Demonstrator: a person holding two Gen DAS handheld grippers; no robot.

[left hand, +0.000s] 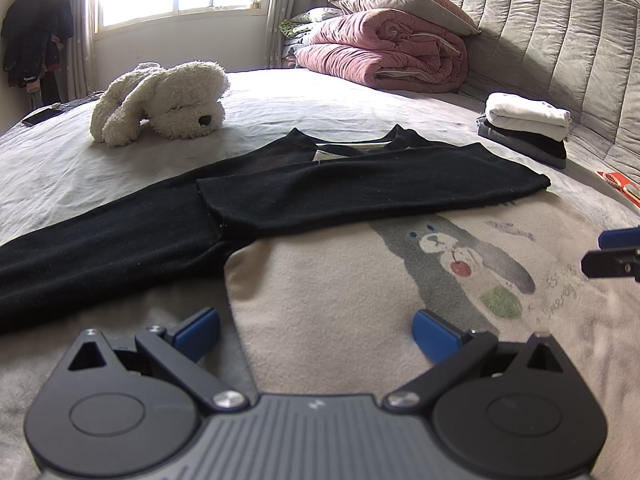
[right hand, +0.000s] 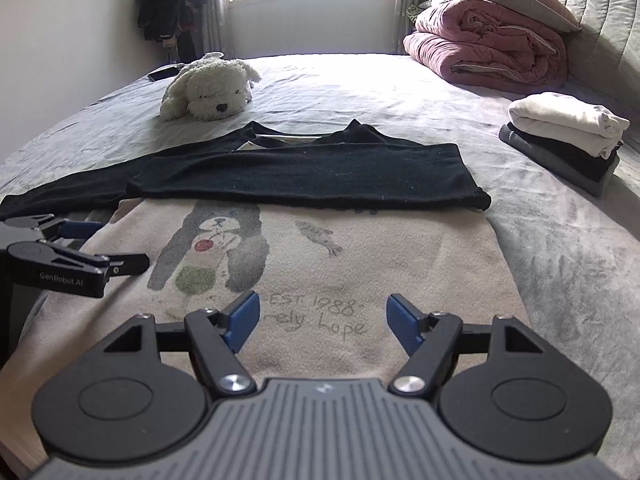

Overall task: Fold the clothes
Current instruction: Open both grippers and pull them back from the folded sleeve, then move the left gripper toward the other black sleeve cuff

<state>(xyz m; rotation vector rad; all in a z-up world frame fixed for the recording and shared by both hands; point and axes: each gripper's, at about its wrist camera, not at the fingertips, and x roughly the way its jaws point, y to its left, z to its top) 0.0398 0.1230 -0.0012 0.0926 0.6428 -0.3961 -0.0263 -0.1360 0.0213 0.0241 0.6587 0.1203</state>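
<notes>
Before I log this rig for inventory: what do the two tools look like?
Both match: the left tool and right tool have black angular linkage arms, blue pads, silver pivot screws, round black side housings and a ribbed grey body. White "GenRobot.AI" lettering marks the left tool's side.

Cream bear-print sweatshirt (right hand: 360, 264), black sleeves (right hand: 304, 176)

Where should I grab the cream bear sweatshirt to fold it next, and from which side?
Probably the near hem of the cream sweatshirt, one gripper toward each bottom corner, coming in low from the near edge of the bed. It lies flat with black sleeves folded across its far end. The left gripper and right gripper are open above it.
</notes>
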